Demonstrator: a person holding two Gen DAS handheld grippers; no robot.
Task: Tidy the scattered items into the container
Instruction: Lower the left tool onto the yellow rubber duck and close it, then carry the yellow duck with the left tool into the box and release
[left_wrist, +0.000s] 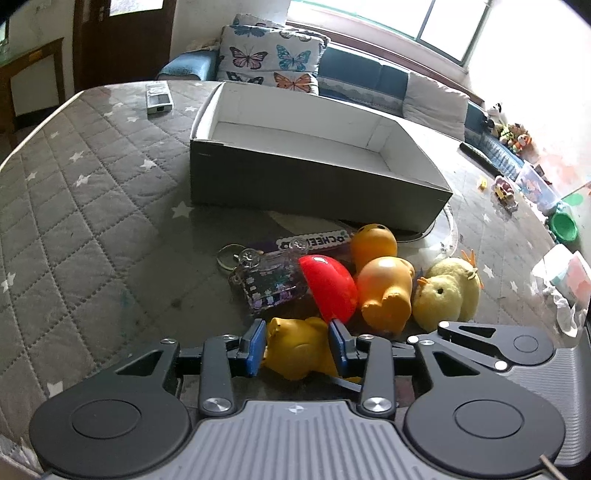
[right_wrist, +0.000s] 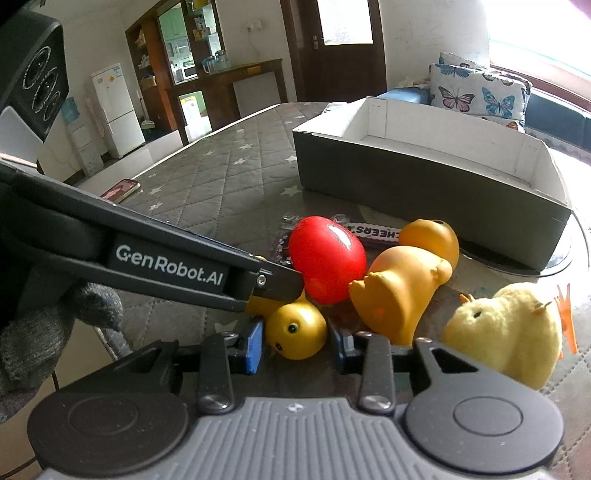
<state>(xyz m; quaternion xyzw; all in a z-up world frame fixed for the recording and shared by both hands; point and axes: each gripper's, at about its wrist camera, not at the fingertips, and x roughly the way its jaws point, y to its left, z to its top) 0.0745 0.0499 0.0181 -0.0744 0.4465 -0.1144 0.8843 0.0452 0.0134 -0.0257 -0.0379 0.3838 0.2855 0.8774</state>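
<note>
Left wrist view has your left gripper (left_wrist: 298, 346) low over the quilted table (left_wrist: 92, 192), blue pads either side of the small yellow duck's (left_wrist: 299, 350) body and touching it, so you're clamped on that duck. Right wrist view shows the same duck's head (right_wrist: 295, 328) between your right gripper's (right_wrist: 297, 345) pads (right_wrist: 254, 347); they sit just beside it, but whether they press on it I cannot tell. Your left gripper's black finger crosses in from the left in that view, tip against the red ball (right_wrist: 327, 258), with your grey-gloved hand (right_wrist: 40, 332) behind it at the left edge.

Just ahead of both grippers lies the pile: red ball, the big orange duck (left_wrist: 384, 284) on its side touching it, and the fluffy chick (left_wrist: 447, 291) to the right. A glittery keychain (left_wrist: 267, 284) sits ahead and left of your left gripper. Beyond the pile stands the grey box (left_wrist: 314, 184), open, white inside.
</note>
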